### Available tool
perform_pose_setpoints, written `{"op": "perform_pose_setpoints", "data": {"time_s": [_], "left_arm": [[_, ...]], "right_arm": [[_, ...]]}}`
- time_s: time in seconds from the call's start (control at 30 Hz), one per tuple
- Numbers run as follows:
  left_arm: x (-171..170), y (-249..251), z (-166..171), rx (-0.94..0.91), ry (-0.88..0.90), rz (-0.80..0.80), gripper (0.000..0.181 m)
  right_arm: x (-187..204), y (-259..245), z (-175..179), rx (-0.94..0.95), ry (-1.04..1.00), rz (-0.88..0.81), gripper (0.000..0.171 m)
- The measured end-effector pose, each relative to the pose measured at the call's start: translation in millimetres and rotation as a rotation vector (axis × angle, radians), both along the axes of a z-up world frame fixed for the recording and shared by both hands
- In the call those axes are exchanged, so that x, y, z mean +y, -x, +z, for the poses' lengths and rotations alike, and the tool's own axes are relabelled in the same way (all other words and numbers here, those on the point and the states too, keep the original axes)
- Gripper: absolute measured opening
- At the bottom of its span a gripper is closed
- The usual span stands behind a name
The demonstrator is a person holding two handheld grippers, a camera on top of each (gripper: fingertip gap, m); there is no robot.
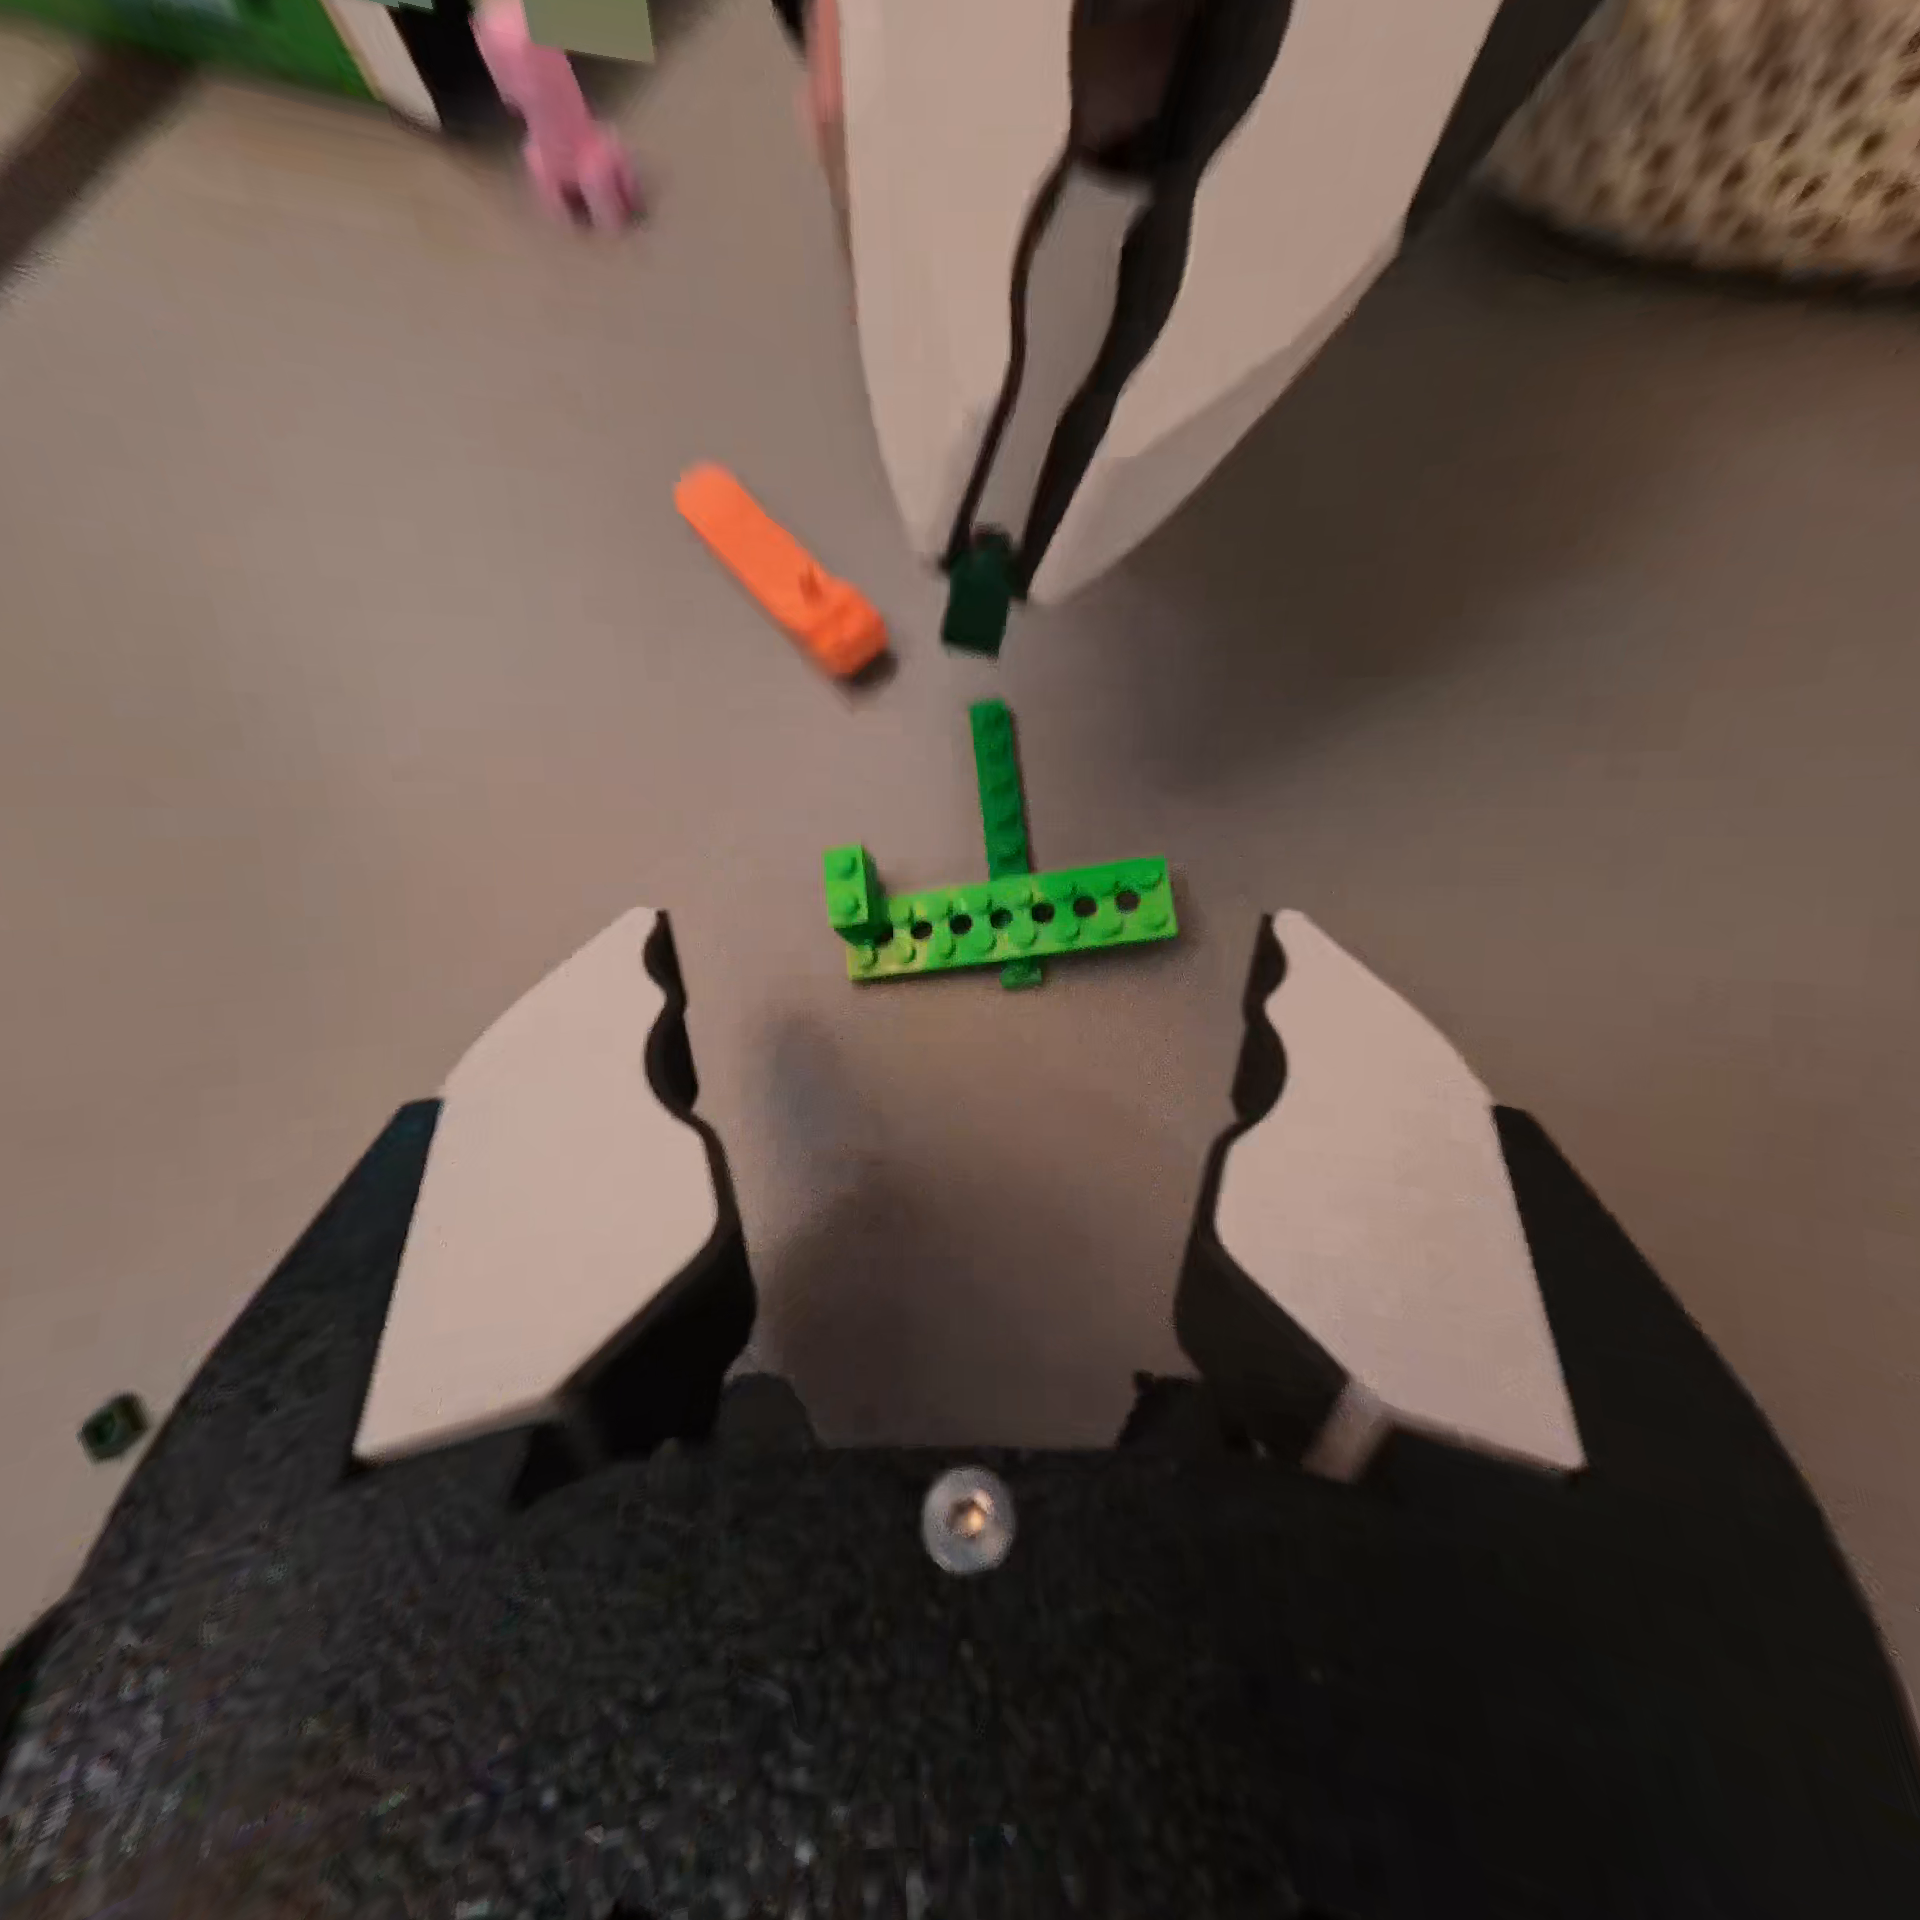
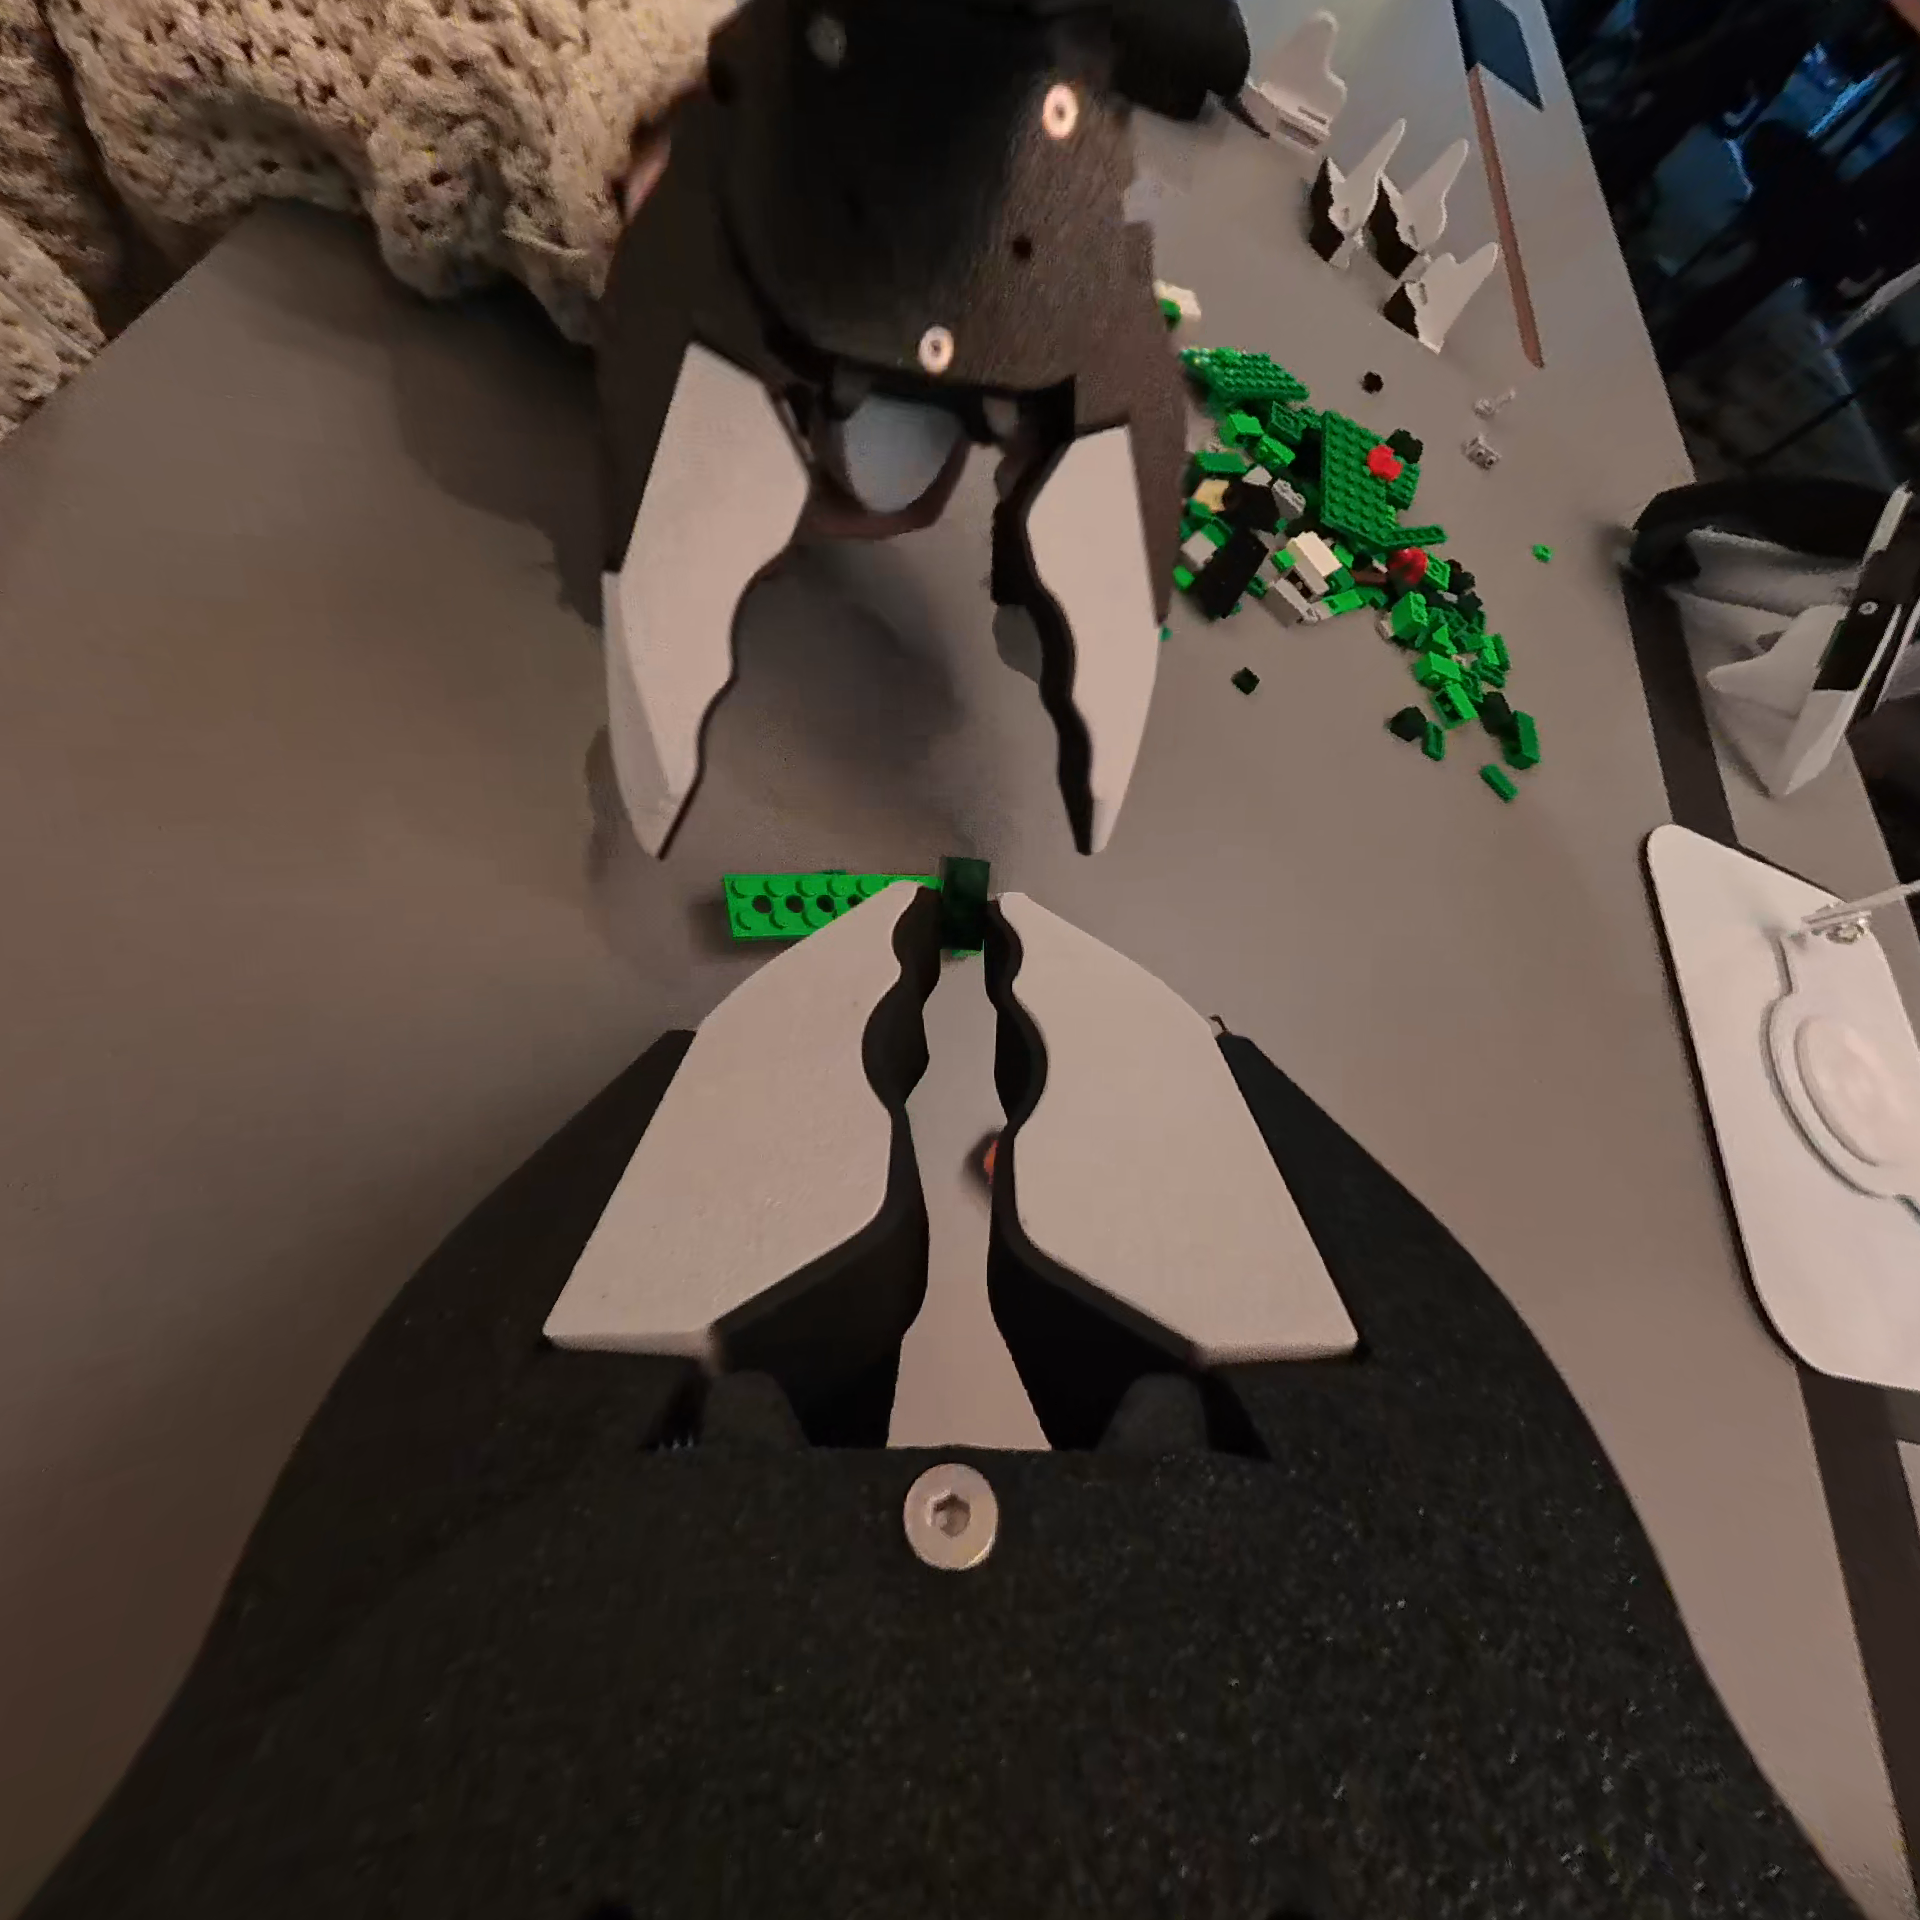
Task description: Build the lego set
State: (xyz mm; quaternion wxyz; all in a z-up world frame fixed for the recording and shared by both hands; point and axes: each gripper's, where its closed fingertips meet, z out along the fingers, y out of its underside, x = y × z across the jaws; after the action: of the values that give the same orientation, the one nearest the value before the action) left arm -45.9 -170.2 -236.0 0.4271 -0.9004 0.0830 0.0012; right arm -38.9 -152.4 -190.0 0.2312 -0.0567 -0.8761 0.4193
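Observation:
A bright green studded plate with holes (image 1: pixel 1013 920) lies on the grey table, with a small green brick (image 1: pixel 854 894) on its left end and a darker green strip (image 1: pixel 1000 784) crossing it. It also shows in the right wrist view (image 2: pixel 800 902). My left gripper (image 1: pixel 961 940) is open and empty just short of it; it also shows in the right wrist view (image 2: pixel 873 847). My right gripper (image 2: pixel 961 902) is shut on a dark green brick (image 2: pixel 961 904), held just beyond the strip's far end. Both show in the left wrist view: the right gripper (image 1: pixel 987 566) and its brick (image 1: pixel 977 603).
An orange brick separator (image 1: pixel 779 571) lies left of the right gripper. A pile of loose green bricks (image 2: pixel 1351 540) sits at the right. Spare white gripper fingers (image 2: pixel 1403 229) stand behind it, a white board (image 2: pixel 1787 1091) lies at the right edge. A knitted sleeve (image 2: pixel 312 135) is at top left. Left tips to right tips: about 5 centimeters.

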Motion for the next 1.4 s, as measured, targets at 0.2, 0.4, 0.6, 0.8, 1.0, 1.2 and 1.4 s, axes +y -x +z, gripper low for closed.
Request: {"op": "perform_pose_setpoints", "data": {"time_s": [0.2, 0.4, 0.6, 0.8, 1.0, 1.2, 1.4], "left_arm": [[1, -5, -22, -0.060, 0.100, 0.027, 0.090], [2, -3, -21, -0.060, 0.101, 0.055, 0.078], [4, -4, -21, -0.060, 0.113, 0.058, 0.072], [4, -3, -20, -0.060, 0.111, 0.054, 0.069], [4, -6, -20, -0.054, 0.108, 0.033, 0.066], [4, -6, -20, -0.057, 0.102, 0.028, 0.066], [5, -7, -20, -0.060, 0.097, 0.024, 0.066]], "right_arm": [[2, 0, -3, -0.013, -0.019, -0.004, 0.008], [-1, -9, -15, -0.139, -0.050, 0.025, 0.008], [-7, -14, -34, -0.244, -0.144, 0.055, 0.008], [-11, -20, -43, -0.286, -0.258, 0.072, 0.008], [-12, -25, -51, -0.301, -0.367, 0.055, 0.008], [-15, -24, -52, -0.334, -0.401, 0.041, 0.008], [-12, -25, -53, -0.363, -0.460, 0.011, 0.008]]}}
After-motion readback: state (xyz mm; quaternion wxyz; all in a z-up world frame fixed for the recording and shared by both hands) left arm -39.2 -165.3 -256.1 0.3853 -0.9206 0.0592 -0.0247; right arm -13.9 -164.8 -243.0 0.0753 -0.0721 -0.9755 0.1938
